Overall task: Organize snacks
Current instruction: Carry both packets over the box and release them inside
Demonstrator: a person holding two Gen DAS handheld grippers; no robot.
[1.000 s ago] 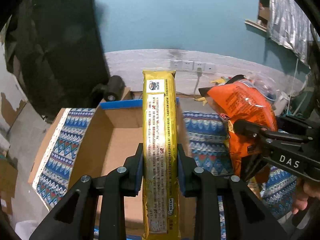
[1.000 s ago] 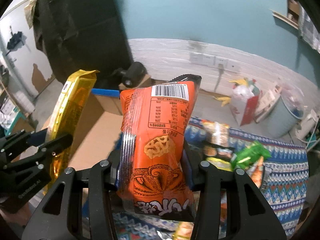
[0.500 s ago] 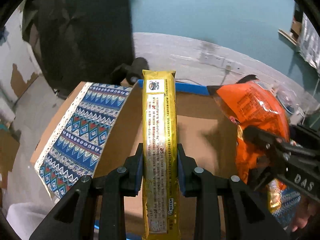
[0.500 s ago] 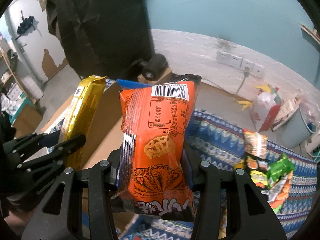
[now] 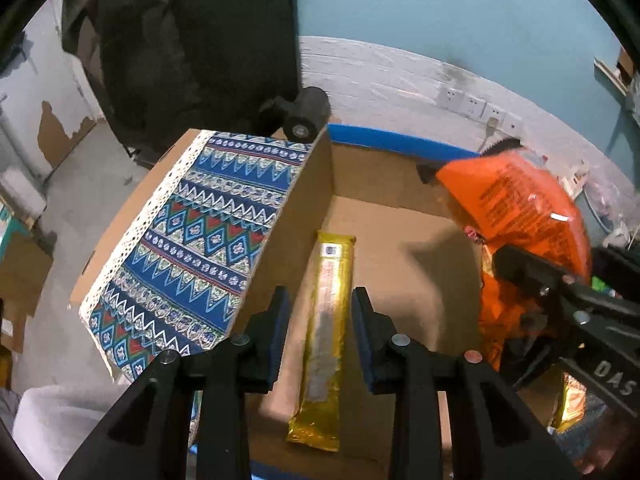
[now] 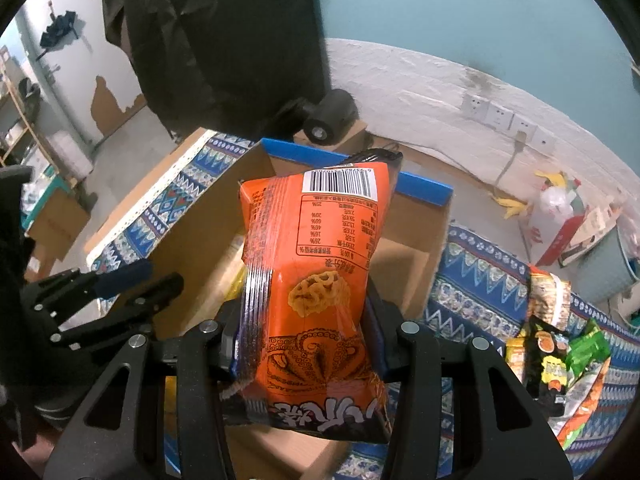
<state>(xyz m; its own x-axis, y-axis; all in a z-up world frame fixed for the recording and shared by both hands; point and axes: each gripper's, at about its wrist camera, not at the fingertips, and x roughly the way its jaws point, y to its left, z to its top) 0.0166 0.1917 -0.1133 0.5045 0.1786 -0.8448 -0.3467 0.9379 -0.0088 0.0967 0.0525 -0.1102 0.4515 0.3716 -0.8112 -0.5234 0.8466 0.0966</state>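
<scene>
A long yellow snack packet (image 5: pixel 326 332) lies loose on the floor of the open cardboard box (image 5: pixel 400 240), close to its left wall. My left gripper (image 5: pixel 320 304) hangs just above it with its jaws opening; the blue pads stand clear of the packet on both sides. My right gripper (image 6: pixel 308 320) is shut on an orange snack bag (image 6: pixel 316 272), barcode end up, and holds it over the box (image 6: pixel 416 264). From the left wrist view the orange bag (image 5: pixel 516 208) and the right gripper (image 5: pixel 560 292) hover at the box's right side. The left gripper (image 6: pixel 140 280) shows at the lower left of the right wrist view.
A blue patterned cloth (image 5: pixel 192 248) covers the table and drapes over the box's left flap. Several more snack packets (image 6: pixel 556 360) lie on the cloth to the right of the box. A black roll (image 5: pixel 304 116) and a dark draped shape stand behind the box.
The yellow packet was clamped upright in my left gripper; it has now dropped out and lies in the box. Both grippers moved over the box and lower, the right still holding the orange bag.
</scene>
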